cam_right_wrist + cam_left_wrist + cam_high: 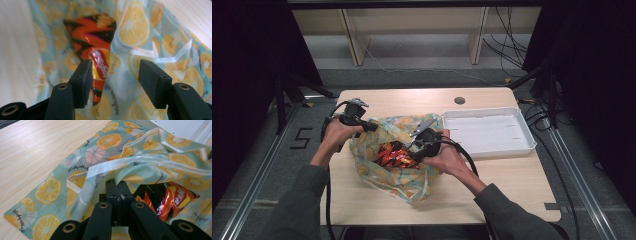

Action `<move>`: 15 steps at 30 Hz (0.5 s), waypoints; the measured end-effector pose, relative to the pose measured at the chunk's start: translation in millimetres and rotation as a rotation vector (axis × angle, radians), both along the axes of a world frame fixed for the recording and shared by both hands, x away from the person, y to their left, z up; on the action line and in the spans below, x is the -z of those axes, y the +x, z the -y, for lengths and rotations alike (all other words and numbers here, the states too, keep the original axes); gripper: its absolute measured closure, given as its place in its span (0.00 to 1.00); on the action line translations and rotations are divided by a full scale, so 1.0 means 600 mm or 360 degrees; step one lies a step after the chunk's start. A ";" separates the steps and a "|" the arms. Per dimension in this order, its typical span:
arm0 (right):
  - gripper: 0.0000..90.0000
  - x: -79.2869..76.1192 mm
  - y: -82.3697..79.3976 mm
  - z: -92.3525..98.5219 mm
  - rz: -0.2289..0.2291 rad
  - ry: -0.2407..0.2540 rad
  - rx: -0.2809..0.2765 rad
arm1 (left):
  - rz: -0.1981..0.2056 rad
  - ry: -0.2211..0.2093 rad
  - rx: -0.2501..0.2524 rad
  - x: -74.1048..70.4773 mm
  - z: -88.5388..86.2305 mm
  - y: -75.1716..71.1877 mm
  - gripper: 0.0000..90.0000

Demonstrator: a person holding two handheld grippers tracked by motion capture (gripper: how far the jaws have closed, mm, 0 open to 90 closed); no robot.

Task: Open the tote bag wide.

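High view: a soft pale-green cloth bag printed with orange slices (398, 172) lies on the near middle of the light wooden table (512, 180), its mouth held up, with a glossy red-and-black foil snack packet (394, 155) inside. To its right, at the table's far right, sits a shallow white plastic tray (489, 131). The left tool (371, 125) is at the bag's far-left rim; the right tool (418, 150) hangs over the packet.

Left gripper view: the left tool (116, 186) is pressed together, pinching the bag's white-edged hem. The cloth is limp and will sag wherever it is not held, so the stitched hem looks the firmest hold.

Right gripper view: the right tool (113, 80) stands spread, nothing pinched, with the packet (96, 58) just beyond it. The packet probably is light, air-filled, slick and crushable; taking it by a flat sealed edge seems safer than squeezing its middle.
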State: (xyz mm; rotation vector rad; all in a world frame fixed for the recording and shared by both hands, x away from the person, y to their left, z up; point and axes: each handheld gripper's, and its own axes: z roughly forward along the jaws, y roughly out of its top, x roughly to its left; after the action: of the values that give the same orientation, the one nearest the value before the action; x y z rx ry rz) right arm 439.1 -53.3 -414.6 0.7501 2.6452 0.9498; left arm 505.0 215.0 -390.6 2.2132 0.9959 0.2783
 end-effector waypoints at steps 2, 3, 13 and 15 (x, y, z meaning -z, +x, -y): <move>0.76 0.020 0.009 -0.004 0.0173 -0.0115 0.0017 | -0.0002 0.0017 0.0016 -0.001 -0.002 -0.001 0.99; 0.85 0.020 0.011 -0.002 0.0165 -0.0109 -0.0006 | -0.0002 0.0004 0.0009 0.000 -0.002 -0.002 0.99; 1.00 0.015 0.081 0.067 0.0185 0.0070 0.0199 | 0.0021 0.0062 0.0074 0.010 0.003 -0.001 0.99; 1.00 0.034 0.087 0.067 0.0137 0.0026 0.0225 | 0.0011 0.0085 0.0085 0.020 0.010 0.002 0.99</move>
State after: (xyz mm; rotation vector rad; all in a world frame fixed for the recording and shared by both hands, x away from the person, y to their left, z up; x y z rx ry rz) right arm 491.4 -93.8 -434.8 0.8671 2.4769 0.9446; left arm 506.2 209.3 -402.8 2.2816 0.9339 0.2909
